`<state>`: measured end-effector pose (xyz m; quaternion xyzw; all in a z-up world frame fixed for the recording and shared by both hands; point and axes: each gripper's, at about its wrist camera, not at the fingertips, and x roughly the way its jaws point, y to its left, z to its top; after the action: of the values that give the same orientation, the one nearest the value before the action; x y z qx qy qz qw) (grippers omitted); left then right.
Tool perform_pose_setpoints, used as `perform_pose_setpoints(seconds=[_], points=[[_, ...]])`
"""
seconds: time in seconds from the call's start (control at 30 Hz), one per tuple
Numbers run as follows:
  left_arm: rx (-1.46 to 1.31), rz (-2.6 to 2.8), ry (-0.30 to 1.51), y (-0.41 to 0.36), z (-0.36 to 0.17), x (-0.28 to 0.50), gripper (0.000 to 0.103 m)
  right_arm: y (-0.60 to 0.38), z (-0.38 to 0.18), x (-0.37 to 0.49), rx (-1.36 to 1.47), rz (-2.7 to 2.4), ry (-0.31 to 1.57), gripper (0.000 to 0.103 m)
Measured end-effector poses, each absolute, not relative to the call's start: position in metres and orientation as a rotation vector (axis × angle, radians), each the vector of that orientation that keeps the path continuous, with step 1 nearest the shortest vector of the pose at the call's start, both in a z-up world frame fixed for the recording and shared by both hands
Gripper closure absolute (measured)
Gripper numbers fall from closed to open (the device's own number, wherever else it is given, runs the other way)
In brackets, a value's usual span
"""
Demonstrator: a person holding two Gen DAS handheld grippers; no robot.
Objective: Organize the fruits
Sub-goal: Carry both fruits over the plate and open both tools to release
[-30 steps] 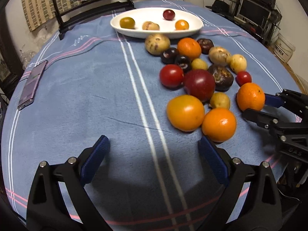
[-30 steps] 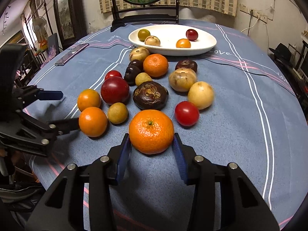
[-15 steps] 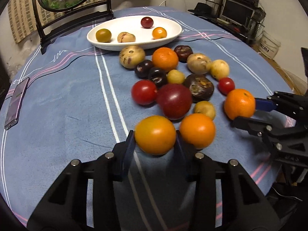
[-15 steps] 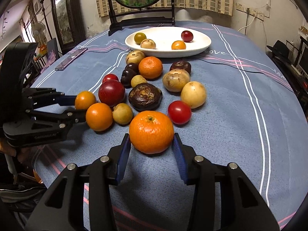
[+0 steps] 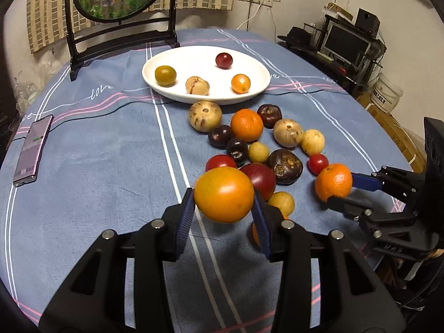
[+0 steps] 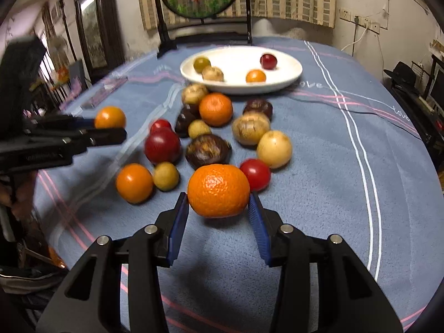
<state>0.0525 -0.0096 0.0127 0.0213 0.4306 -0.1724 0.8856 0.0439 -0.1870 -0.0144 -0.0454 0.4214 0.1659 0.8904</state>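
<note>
My worktop (image 5: 111, 166) spreads wide, with bare cloth to the left of the fruit cluster. The white plate (image 5: 258, 63) at the far side has room between its four small fruits. My left tongs (image 5: 224, 211) clamp a smooth orange fruit (image 5: 223, 198); my right tongs (image 6: 219, 211) clamp a mandarin (image 6: 218, 191). Both seem lifted clear, so next I judge a carry over the cluster to the plate.

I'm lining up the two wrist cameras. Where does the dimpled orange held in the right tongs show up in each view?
Left wrist: the dimpled orange sits at the right edge, pinched sideways.
Right wrist: bottom centre, between the blue pads.
Shared landmark: the white plate at the far end of the table.
</note>
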Motion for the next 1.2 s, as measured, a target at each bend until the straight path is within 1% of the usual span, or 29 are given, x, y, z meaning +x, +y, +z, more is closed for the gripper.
perform_pose_setpoints(seconds=[0.1,0.13,0.17,0.2,0.27,0.3,0.33,0.57,0.8,1.0,1.2], points=[[0.037,-0.366,0.911,-0.012,0.007,0.052,0.061,-0.182,-0.020,0.048,-0.119,0.328,0.890,0.056],[0.037,-0.366,0.914,-0.012,0.006,0.053,0.062,-0.181,-0.021,0.051,-0.118,0.321,0.896,0.053],[0.038,-0.366,0.917,-0.012,0.005,0.054,0.061,-0.180,-0.023,0.054,-0.109,0.321,0.907,0.047],[0.039,-0.365,0.921,-0.013,0.004,0.055,0.061,-0.180,-0.024,0.056,-0.102,0.318,0.917,0.047],[0.039,-0.361,0.923,-0.012,0.004,0.055,0.061,-0.180,-0.026,0.060,-0.099,0.306,0.915,0.048],[0.038,-0.360,0.926,-0.011,0.003,0.056,0.061,-0.180,-0.024,0.060,-0.090,0.306,0.903,0.056],[0.036,-0.357,0.929,-0.011,0.003,0.056,0.061,-0.181,-0.023,0.060,-0.090,0.304,0.893,0.057],[0.033,-0.348,0.930,-0.009,0.004,0.057,0.061,-0.191,-0.013,0.053,-0.056,0.321,0.866,0.058],[0.054,-0.366,0.897,-0.018,0.024,0.076,0.061,-0.203,0.021,0.061,-0.021,0.322,0.757,0.058],[0.050,-0.351,0.847,-0.031,0.050,0.124,0.061,-0.193,0.057,0.106,-0.047,0.320,0.654,0.058],[0.013,-0.291,0.875,-0.034,0.045,0.188,0.061,-0.181,0.056,0.170,-0.055,0.308,0.688,0.058]])
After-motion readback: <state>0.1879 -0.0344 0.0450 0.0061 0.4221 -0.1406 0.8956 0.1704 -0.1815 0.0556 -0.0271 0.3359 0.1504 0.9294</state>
